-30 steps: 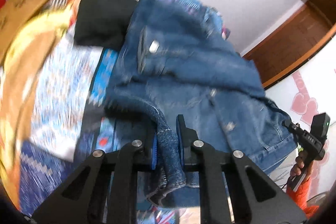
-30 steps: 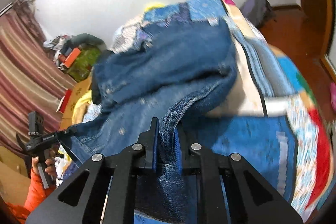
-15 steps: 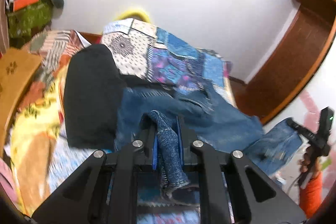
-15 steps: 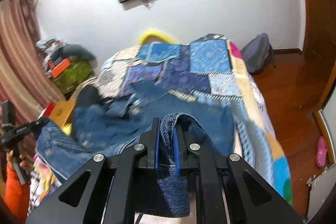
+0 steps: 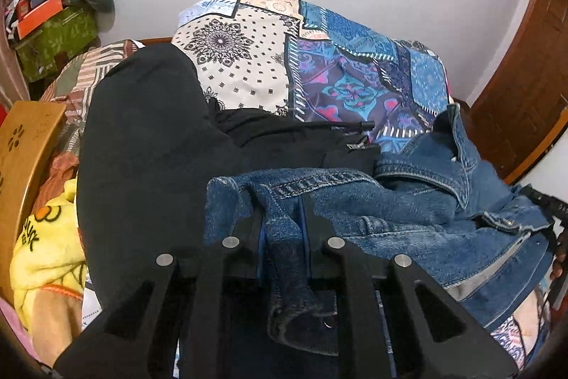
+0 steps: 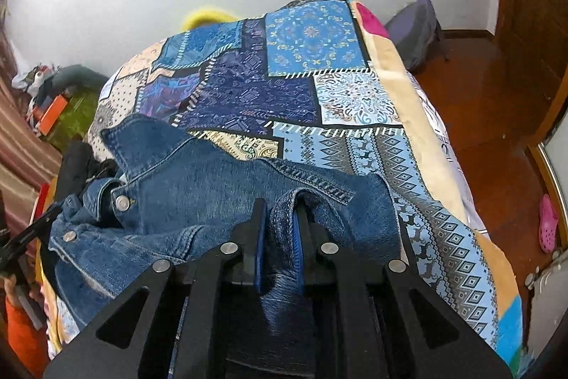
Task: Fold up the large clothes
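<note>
A: What did the left wrist view show?

B: The left gripper (image 5: 282, 229) had its fingers (image 5: 248, 229) pinching a fold of the denim jacket (image 5: 408, 212), with a strip of denim hanging down between them. The jacket lay bunched on the bed (image 5: 355, 73), spreading off to the right of the gripper. A black garment (image 5: 142, 148) lay touching it on the left and behind. A yellow printed cloth (image 5: 42, 251) sat at the far left edge, beside a wooden board (image 5: 25, 137).

A: And the right wrist view?

B: The right gripper (image 6: 278, 233) had denim between its fingers (image 6: 257, 233) too, a thick fold of the same jacket; the jaws were easing apart, though the blue pads were touching the cloth on both sides. The jacket spread leftward from there, collar up and two metal buttons (image 6: 121, 201) showing, over the patchwork bedspread (image 6: 312, 52). At the far left edge the other gripper's black tips met the jacket's hem, above an orange sleeve (image 6: 17, 336). A pink shoe (image 6: 548, 224) lay on the wooden floor (image 6: 497, 102) to the right of the bed.
</note>
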A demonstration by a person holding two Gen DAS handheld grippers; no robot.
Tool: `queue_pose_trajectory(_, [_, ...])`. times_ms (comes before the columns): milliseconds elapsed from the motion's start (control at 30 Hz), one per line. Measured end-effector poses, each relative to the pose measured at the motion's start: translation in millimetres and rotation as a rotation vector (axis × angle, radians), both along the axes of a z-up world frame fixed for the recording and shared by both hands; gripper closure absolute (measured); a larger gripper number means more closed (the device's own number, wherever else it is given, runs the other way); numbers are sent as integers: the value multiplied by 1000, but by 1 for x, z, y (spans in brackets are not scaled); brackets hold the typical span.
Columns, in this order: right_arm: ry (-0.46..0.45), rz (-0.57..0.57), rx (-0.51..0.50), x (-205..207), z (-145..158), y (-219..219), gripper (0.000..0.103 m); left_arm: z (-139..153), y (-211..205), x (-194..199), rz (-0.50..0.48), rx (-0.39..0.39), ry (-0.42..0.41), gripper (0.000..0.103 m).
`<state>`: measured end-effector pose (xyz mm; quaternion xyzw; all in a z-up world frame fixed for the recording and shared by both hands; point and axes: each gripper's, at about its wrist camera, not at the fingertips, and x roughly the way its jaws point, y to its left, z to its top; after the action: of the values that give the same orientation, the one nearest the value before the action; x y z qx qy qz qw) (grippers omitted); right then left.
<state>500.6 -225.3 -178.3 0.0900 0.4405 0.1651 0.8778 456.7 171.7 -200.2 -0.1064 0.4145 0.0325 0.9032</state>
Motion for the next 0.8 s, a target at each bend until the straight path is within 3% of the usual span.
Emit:
queue_pose_trajectory(100, [77, -11, 2, -3, 0, -3, 81, 4, -9, -9, -15, 37, 22, 81])
queue_pose_trajectory(133, [89, -20, 7, -5, 2, -5, 79, 5, -12, -12, -27, 55, 34, 75])
queue_pose_trajectory(167, [89, -26, 7, -6, 4, -5, 75, 8, -16, -17, -45, 75, 47, 67])
queue_pose_trajectory(267, [72, -25, -8, -23, 19, -4, 59, 15, -25, -31, -75, 106, 59, 62])
queue_pose_trajectory(567, [-66, 197, -149, -91, 63, 35, 55, 43, -45, -88, -157, 75, 18, 55])
queue_pose_trajectory(800, [-46, 333, -198, -122, 40, 66, 55, 33, -73, -110, -234, 69, 51, 54])
